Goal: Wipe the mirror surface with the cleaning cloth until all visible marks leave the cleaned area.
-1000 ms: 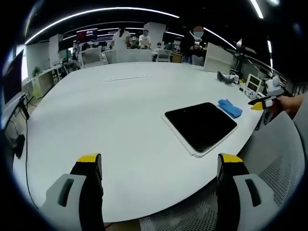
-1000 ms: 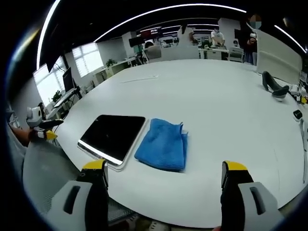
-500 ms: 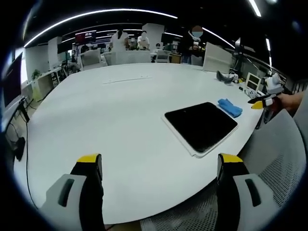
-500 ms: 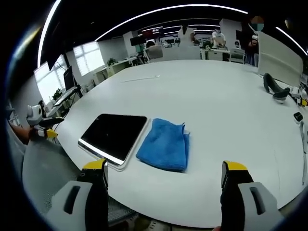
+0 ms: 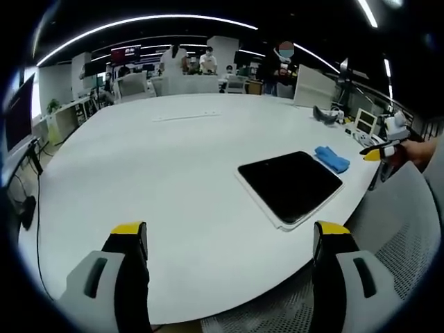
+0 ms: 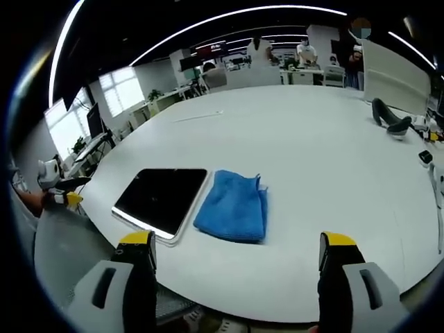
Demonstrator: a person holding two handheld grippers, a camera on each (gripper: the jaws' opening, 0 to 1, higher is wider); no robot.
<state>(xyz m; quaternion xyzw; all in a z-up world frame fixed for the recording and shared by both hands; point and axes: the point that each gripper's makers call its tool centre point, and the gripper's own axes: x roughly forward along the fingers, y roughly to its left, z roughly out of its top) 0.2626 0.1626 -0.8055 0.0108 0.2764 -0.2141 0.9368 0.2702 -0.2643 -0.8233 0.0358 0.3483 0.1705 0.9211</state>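
While both jaws stay wide and empty, cloth (image 6: 232, 206) unmoved beside mirror (image 6: 161, 201), views barely shifted.

Open-plan office: big white table (image 6: 312, 159), desk rows, monitor (image 5: 17, 111), ceiling light strips (image 5: 139, 19), standing people (image 5: 173, 59).

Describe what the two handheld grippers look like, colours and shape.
Both match. The left gripper and the right gripper each have two chunky light grey jaws with black inner faces, yellow caps at the tips and a dark slot on each outer side. No cables or sleeves can be made out.
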